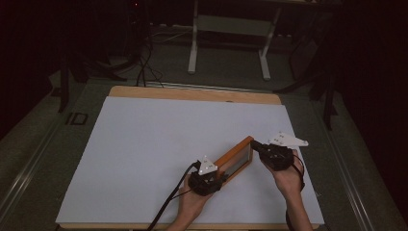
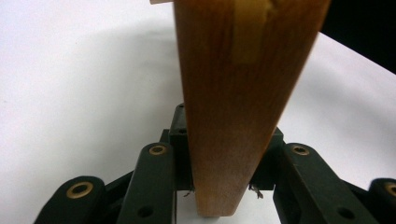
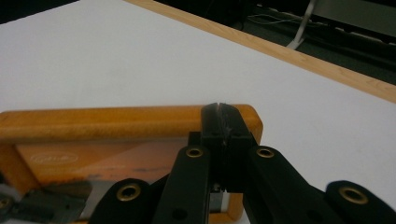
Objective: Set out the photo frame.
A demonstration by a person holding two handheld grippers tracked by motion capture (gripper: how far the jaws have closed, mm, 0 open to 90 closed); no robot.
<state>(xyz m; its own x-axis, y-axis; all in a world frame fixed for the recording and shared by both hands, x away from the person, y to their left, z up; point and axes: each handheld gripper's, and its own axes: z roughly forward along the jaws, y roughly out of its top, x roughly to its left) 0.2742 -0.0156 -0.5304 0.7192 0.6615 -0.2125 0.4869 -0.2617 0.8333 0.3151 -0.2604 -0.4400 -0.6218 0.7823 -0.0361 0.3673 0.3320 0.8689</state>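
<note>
Two grippers: both hold one wooden frame (image 1: 234, 159), each at one end.
Frame place: right of centre on the near part of the bench (image 1: 144, 144), running diagonally from near-left to far-right, well apart from the far wooden edge.
Frame look: orange-brown wood with rounded corners around a darker inner panel; whether it rests on the white sheet or is lifted I cannot tell.
Left gripper (image 1: 206, 179): at the near-left end; in the left gripper view its fingers (image 2: 183, 140) sit on either side of the frame's narrow end and press against the wood.
Right gripper (image 1: 262, 148): at the far-right end; in the right gripper view its fingers (image 3: 223, 122) are closed together, clamped over the frame's rail near a corner.
Hands: one behind each gripper, forearms entering from the near edge.
Bench surface: white sheet over a wooden top.
</note>
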